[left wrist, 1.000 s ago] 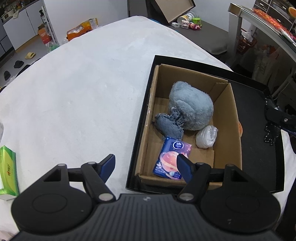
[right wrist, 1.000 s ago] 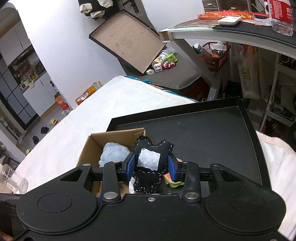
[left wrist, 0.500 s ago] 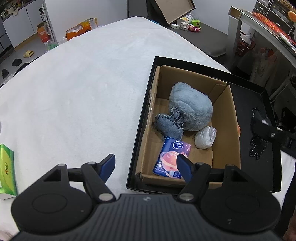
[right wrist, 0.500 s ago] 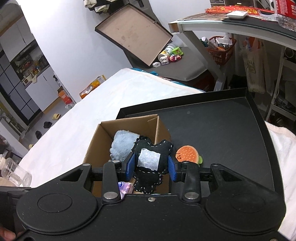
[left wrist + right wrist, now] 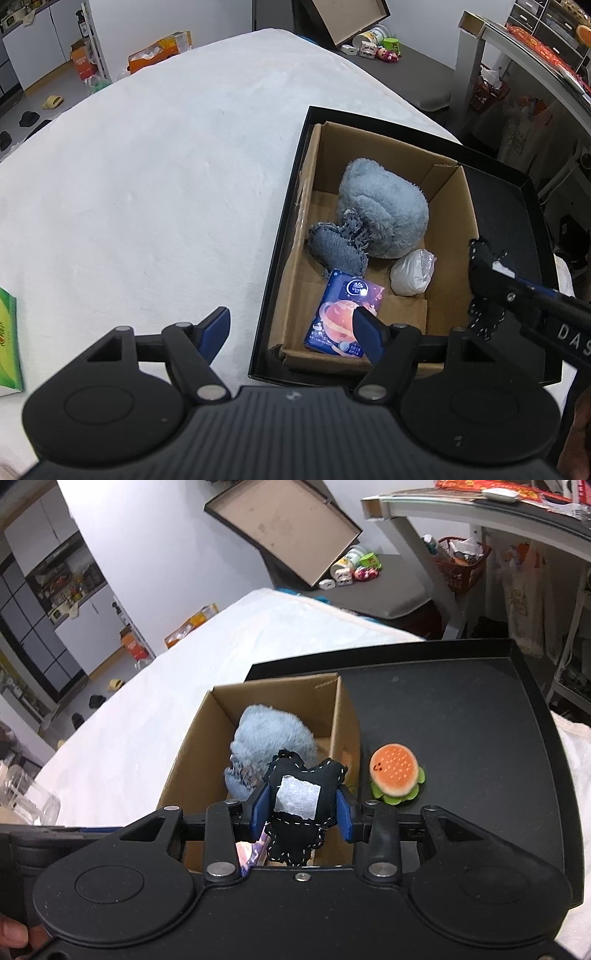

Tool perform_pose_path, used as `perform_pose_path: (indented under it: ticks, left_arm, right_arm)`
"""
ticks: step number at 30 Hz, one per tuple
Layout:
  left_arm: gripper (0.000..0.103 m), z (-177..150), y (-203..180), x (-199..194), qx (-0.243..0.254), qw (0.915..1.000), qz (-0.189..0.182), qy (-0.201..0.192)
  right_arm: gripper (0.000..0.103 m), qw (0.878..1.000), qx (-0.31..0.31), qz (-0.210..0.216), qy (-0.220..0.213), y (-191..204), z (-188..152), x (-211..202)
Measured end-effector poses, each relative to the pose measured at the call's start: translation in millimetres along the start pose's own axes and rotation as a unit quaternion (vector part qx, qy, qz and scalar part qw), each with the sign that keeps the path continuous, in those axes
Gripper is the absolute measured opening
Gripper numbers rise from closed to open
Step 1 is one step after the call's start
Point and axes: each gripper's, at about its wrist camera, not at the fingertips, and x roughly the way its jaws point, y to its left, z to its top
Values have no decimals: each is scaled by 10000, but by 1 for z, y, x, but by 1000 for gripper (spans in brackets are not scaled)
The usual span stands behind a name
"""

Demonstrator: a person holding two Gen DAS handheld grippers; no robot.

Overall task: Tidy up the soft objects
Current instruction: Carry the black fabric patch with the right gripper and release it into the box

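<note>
The left gripper (image 5: pixel 291 334) hangs low over the near edge of the white-covered table (image 5: pixel 155 184), its blue-tipped fingers (image 5: pixel 216 328) spread wide with nothing between them; the right-hand finger's tip overlaps the near end of the cardboard box (image 5: pixel 448 221), which sits in a black tray (image 5: pixel 517 206). In the box lie a fluffy blue plush (image 5: pixel 384 206), a denim pouch (image 5: pixel 338 247) pressed against it, a white wrapped bundle (image 5: pixel 412 273) and a blue tissue pack (image 5: pixel 341 314) partly hidden by that finger. From the right edge of this view the right gripper reaches in above the box's right wall with a black stitched toy (image 5: pixel 484 288) in it, mostly covered by the gripper body. A green package (image 5: pixel 7 343) is cut off at the left edge. In the right wrist view, the right gripper (image 5: pixel 300 810) is tilted down over the near part of the box (image 5: pixel 199 746), its fingers (image 5: pixel 258 808) pinched on the black stitched toy (image 5: pixel 299 834), whose white patch faces the camera; the toy's lower part is cut off by the gripper body. Behind it the plush (image 5: pixel 273 734) and a scrap of denim show; the rest of the box floor is hidden. A hamburger plush (image 5: pixel 395 771) lies on the tray (image 5: pixel 461 716) just outside the box's right wall. A fingertip of the holding hand (image 5: pixel 13 939) peeks in at the bottom-left corner.
</note>
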Motion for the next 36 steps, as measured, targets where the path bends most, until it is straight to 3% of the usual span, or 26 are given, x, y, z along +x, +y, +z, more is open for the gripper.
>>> perform_pose_path:
  ticks: [12,24,26,29,36]
  left_arm:
    - [71,-2,1,7,-63,9999,-79,-77]
    - [67,-4,2,15,-82,9998,-139,-70]
    - [64,-5,5,16,-92,9998,-153,-71]
    - [51,-5,8,18,-136,9997,-208,-28]
    - [26,-7,14,22,-170,9994,-292,-15]
  right_arm:
    - [39,9997,-156,11,213,2,-5,11]
    - [39,9995,-312,18,110,12,3,15]
    - [39,9994,-336,43,12,13,5,14]
    - [39,9988,-488,-3,-89,20,7,10]
    - [39,9978,-631,110,156,29,4,23]
